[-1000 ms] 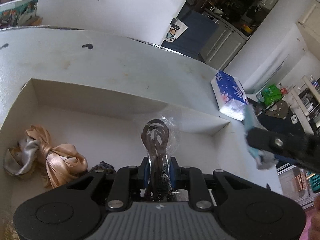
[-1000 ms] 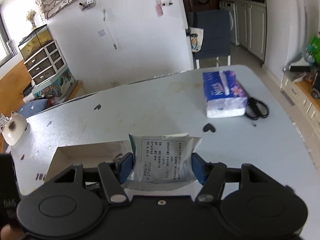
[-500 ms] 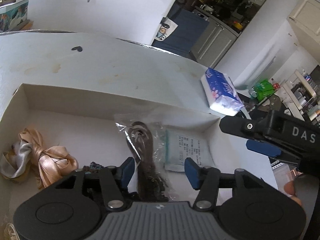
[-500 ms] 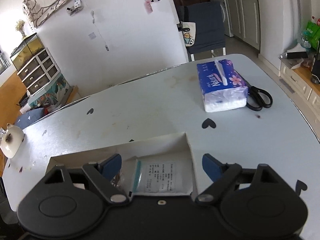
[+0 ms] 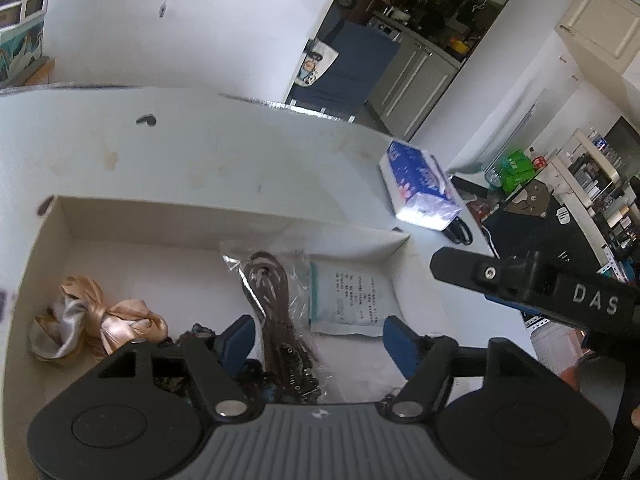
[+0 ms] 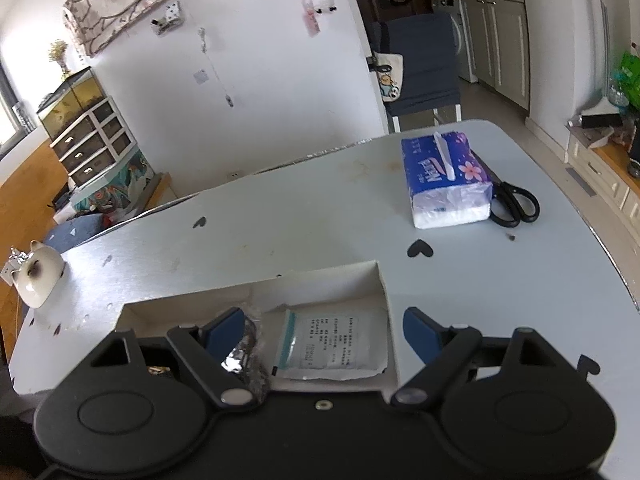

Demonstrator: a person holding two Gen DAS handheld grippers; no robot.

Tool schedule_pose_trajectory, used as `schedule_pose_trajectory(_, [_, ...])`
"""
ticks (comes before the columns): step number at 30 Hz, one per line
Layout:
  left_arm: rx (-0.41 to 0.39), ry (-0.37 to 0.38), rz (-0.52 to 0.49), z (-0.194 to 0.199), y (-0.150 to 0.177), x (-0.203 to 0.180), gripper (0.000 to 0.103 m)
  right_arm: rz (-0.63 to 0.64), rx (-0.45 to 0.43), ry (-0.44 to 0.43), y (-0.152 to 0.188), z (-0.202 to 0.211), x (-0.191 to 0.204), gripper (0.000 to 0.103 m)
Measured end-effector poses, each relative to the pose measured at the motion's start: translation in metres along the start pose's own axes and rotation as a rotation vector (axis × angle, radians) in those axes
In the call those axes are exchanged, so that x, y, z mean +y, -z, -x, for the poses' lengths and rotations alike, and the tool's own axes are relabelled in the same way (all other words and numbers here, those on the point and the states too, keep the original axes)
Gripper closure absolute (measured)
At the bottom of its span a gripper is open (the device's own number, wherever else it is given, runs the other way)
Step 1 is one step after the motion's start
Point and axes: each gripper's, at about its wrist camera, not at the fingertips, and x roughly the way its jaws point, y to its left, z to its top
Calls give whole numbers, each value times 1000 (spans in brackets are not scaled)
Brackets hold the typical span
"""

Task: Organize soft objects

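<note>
Both tools gape with nothing between their fingers: the left tool (image 5: 318,338) and right tool (image 6: 324,330) hover over one white box (image 5: 168,216) on the worktop (image 6: 320,220). Inside lie one ribbon bow (image 5: 100,320), one bagged brown cord (image 5: 272,300), one labelled pouch (image 6: 334,342), and perhaps a dark beaded piece (image 5: 196,330).

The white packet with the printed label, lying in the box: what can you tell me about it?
The white packet is a flat, soft-looking plastic pouch with a teal strip along one edge and a block of small dark print too fine to read. It lies flat on the floor of the white cardboard box, near the box's right end wall. A clear bag of brown cord lies against its teal edge and seems to overlap it. Neither tool touches it; both stand open above.
</note>
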Motion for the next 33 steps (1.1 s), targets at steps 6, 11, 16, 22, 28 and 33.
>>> schedule_pose_trajectory(6, [-47,-13,-29,26,1,-8,19,22,-28,-21,2,20,7,16])
schedule_pose_trajectory(11, [-79,-31,-43,45,2,-10,14,36,-54,-24,5,40,13,16])
schedule_pose_trajectory(16, [-95,-47,-50,64,6,-7,9,56,-71,-37,12,57,20,16])
schedule_pose_trajectory(22, [-135,-75,-67,91,10,1,4,63,-101,-32,23,77,32,15])
schedule_pose_trajectory(28, [-174,-124,-72,122,18,13,0,89,-130,-34,33,96,51,13])
schedule_pose_trajectory(33, [-205,-141,-78,152,27,25,0,107,-158,-31,45,115,69,11])
